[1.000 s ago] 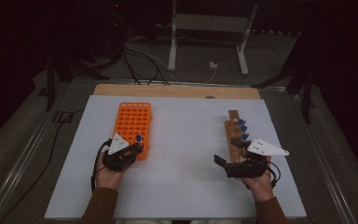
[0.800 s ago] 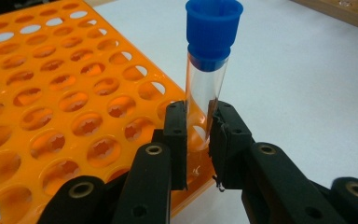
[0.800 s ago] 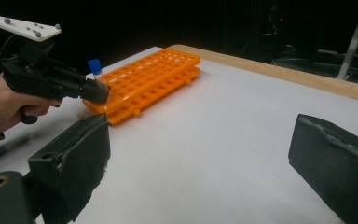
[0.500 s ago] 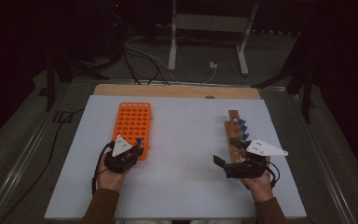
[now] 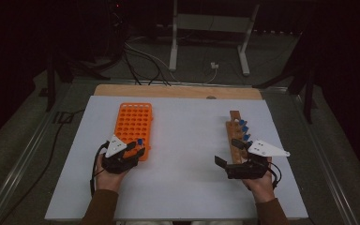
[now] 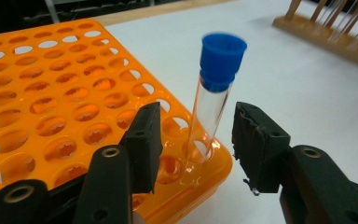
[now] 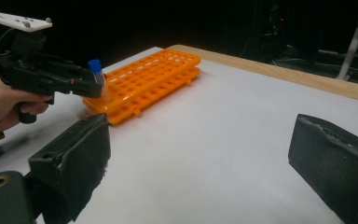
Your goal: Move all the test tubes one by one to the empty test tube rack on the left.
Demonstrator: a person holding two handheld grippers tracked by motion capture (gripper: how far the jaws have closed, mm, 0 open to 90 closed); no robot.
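one clear, blue-capped tube (image 6: 213, 100) is seated in one orange perforated plastic rack (image 6: 51, 98) between the spread left gripper (image 6: 193, 144) jaws; the right gripper (image 7: 200, 158) is spread, empty.

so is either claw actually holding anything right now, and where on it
Nothing is held. The left claw is open around the blue-capped tube, which stands in a corner hole of the orange rack. The right claw is open over the table.

Wooden rack (image 5: 236, 136) of perhaps blue-capped tubes (image 5: 244, 129)
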